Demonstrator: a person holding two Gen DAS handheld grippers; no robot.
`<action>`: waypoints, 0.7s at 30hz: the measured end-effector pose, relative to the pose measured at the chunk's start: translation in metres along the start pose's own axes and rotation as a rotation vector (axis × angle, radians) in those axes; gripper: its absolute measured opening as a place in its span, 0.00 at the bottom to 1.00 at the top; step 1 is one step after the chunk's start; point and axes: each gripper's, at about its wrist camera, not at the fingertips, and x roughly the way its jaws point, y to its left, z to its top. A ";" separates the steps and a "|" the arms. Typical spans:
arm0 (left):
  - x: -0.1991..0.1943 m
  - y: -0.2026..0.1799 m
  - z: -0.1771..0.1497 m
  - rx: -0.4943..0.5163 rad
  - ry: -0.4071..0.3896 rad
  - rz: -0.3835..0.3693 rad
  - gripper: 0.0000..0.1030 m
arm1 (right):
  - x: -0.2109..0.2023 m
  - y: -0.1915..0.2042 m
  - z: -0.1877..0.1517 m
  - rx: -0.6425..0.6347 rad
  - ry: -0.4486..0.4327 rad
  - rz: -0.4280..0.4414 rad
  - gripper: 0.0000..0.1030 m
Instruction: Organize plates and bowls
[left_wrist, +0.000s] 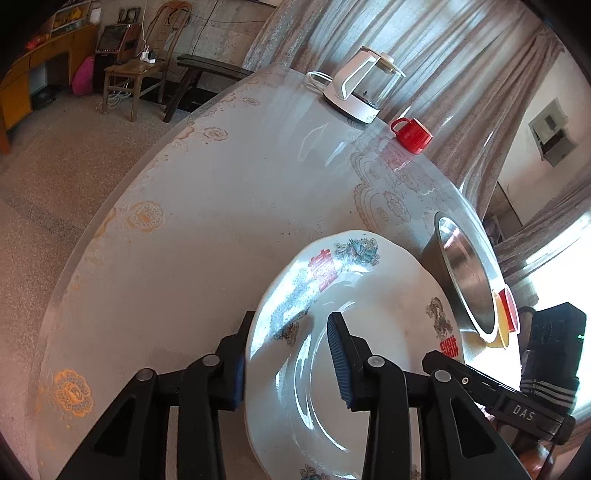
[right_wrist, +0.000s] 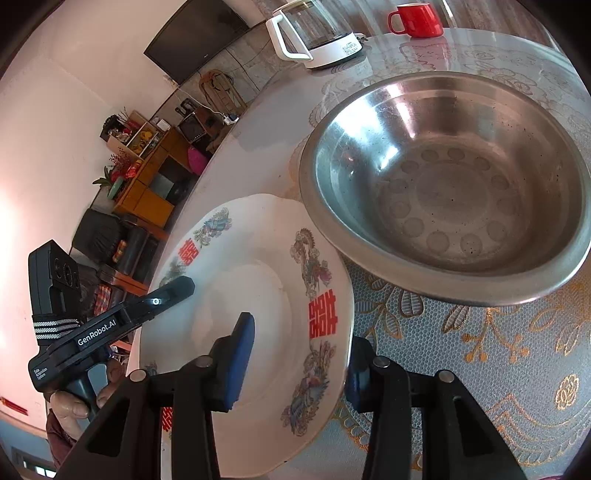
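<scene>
A white plate (left_wrist: 369, 288) with red characters and dragon prints sits between both grippers over the round table. My left gripper (left_wrist: 291, 315) straddles the plate's left rim, one pad under the edge and one on the inner face, shut on it. My right gripper (right_wrist: 303, 328) clamps the opposite rim of the same plate (right_wrist: 258, 266), its left pad on top and its right finger under the edge. A large steel bowl (right_wrist: 443, 184) stands just beyond the plate, its rim close to the plate's far edge. The steel bowl (left_wrist: 465, 273) shows at the right in the left wrist view.
A glass kettle on a white base (left_wrist: 365, 85) and a red mug (left_wrist: 412, 134) stand at the table's far side. Red and yellow rims (left_wrist: 506, 314) peek out behind the steel bowl. The table edge (left_wrist: 110, 221) curves off left above the floor. A hand (right_wrist: 70, 406) holds the left gripper's handle.
</scene>
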 end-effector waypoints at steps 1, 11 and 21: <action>-0.002 0.003 0.000 -0.024 0.005 -0.015 0.34 | 0.000 0.000 0.000 0.001 0.001 -0.002 0.43; -0.014 0.003 -0.012 -0.014 -0.019 0.032 0.32 | 0.007 0.008 -0.002 -0.027 0.008 -0.027 0.45; -0.037 -0.003 -0.020 -0.014 -0.064 0.053 0.32 | 0.003 0.013 0.000 -0.043 0.009 -0.008 0.45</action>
